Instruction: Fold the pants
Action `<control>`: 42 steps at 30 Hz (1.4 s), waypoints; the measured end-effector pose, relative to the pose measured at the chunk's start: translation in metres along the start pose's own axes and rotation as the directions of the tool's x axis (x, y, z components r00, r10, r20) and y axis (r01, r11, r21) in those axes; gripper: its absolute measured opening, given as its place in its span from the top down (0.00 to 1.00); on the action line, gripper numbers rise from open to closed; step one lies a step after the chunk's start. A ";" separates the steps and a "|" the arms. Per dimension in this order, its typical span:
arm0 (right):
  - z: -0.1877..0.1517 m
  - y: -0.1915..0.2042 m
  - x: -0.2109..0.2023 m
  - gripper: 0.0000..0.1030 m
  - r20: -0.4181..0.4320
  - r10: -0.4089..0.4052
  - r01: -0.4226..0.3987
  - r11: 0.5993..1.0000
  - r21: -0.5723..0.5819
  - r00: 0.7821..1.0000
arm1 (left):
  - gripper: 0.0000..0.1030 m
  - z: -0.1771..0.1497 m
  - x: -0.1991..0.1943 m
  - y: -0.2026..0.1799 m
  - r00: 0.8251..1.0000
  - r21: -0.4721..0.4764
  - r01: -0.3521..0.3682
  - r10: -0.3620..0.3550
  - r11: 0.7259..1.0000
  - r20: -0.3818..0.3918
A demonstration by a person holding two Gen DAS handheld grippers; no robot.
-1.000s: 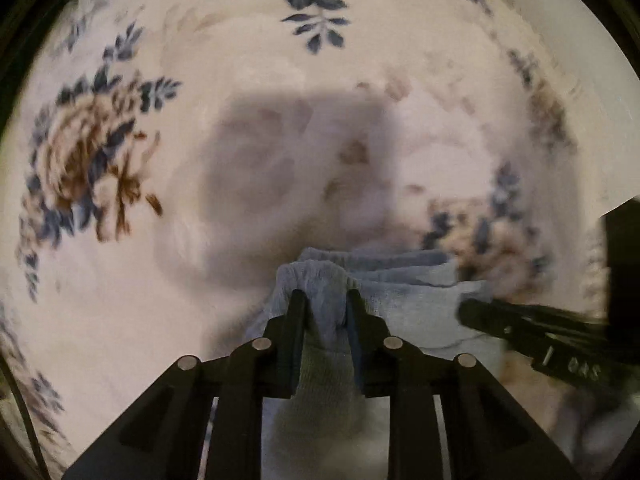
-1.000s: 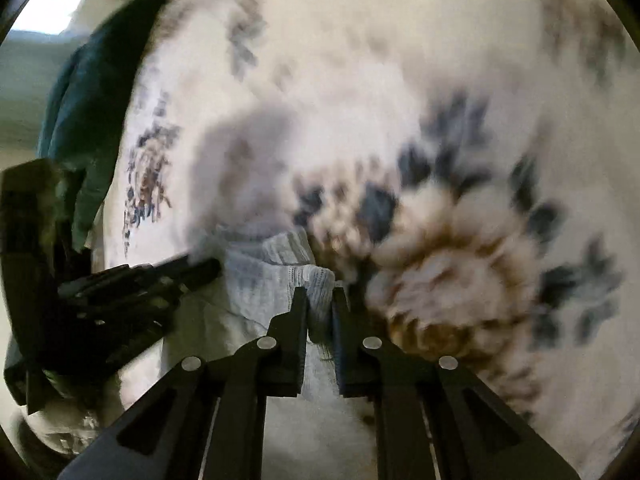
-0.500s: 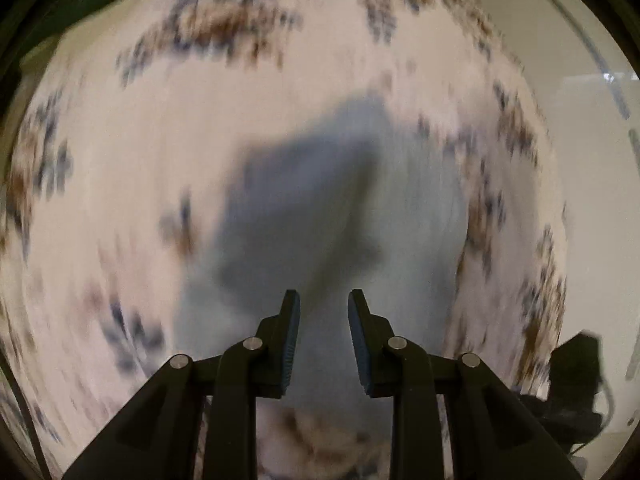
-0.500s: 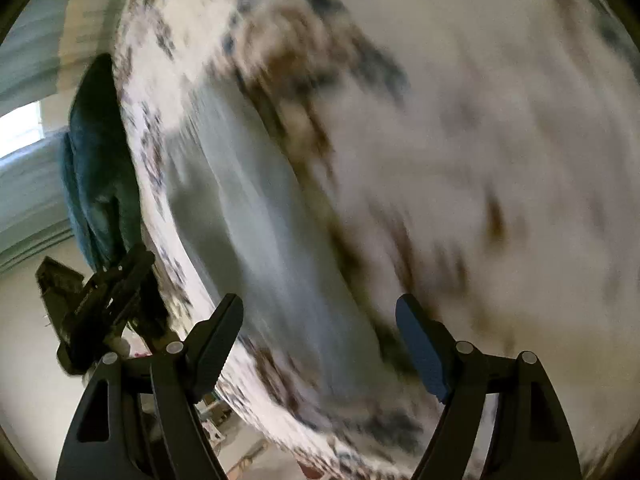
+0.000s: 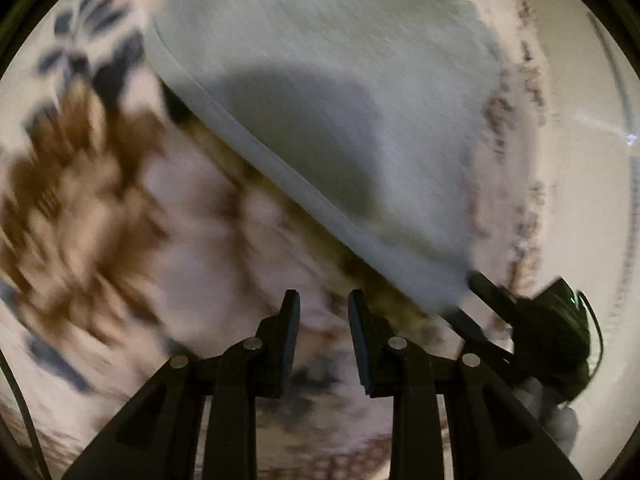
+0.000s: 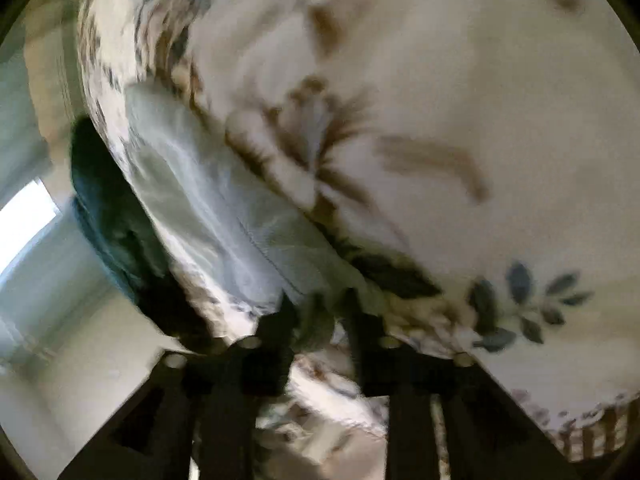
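The light grey pants [image 5: 340, 120] lie folded flat on the floral bedspread [image 5: 100, 200], ahead and to the right of my left gripper [image 5: 323, 300], which is open and empty over the spread. The other gripper [image 5: 500, 308] shows at the pants' near right corner. In the right wrist view the pants [image 6: 224, 208] stretch away to the upper left. My right gripper [image 6: 318, 304] has its jaws a little apart around the pants' near end; the frame is blurred and I cannot tell whether it grips the cloth.
A dark teal garment [image 6: 108, 208] lies at the bed's left edge beside the pants. Beyond that edge are a pale wall [image 6: 52, 380] and a bright window [image 6: 24, 220]. The floral bedspread [image 6: 480, 120] extends widely to the right.
Both grippers let go of the pants' edge and opened. The left one swung clear to the pants' left side. The right one narrowed again at the pants' near end.
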State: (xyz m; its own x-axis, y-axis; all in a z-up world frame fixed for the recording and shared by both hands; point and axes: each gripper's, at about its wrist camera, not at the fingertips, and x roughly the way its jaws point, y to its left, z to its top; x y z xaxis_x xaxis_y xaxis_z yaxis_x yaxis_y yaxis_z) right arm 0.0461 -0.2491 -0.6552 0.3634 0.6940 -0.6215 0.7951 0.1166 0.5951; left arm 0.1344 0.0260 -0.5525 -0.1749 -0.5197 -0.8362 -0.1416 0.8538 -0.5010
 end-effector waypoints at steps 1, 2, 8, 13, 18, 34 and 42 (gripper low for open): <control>0.000 0.007 -0.003 0.62 0.003 -0.027 0.027 0.999 -0.042 1.000 | 0.78 -0.004 0.004 -0.003 0.999 -0.008 0.038 -0.038 0.999 0.004; -0.001 0.016 -0.004 0.61 0.001 -0.065 0.065 0.994 -0.093 0.998 | 0.78 -0.008 0.012 -0.011 0.995 -0.014 0.100 -0.099 0.995 0.007; 0.002 0.066 -0.012 0.61 0.032 -0.185 0.186 0.939 -0.289 0.982 | 0.78 -0.012 0.042 -0.031 0.949 -0.109 0.312 -0.304 0.944 0.089; 0.018 0.085 -0.024 0.61 0.034 -0.211 0.211 0.920 -0.329 0.977 | 0.78 -0.034 0.031 -0.033 0.885 -0.167 0.452 -0.417 0.876 0.206; 0.036 0.085 -0.035 0.61 0.005 -0.210 0.198 0.915 -0.352 0.978 | 0.78 -0.039 0.036 -0.019 0.839 -0.203 0.517 -0.446 0.832 0.311; 0.059 0.110 0.024 0.44 -0.127 -0.258 0.172 0.866 -0.469 0.958 | 0.78 -0.052 0.028 0.009 0.702 -0.210 0.665 -0.503 0.717 0.504; 0.068 0.123 0.049 0.44 -0.106 -0.319 0.217 0.817 -0.534 0.942 | 0.91 -0.054 0.031 0.005 0.738 -0.210 0.609 -0.449 0.765 0.504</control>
State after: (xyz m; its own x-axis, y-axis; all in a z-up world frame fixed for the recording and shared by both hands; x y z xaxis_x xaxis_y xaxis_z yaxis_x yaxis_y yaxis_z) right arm 0.1946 -0.2493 -0.6472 0.0368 0.6917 -0.7212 0.4698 0.6250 0.6234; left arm 0.0757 0.0127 -0.5688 0.4252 -0.7516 -0.5043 -0.4196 0.3300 -0.8456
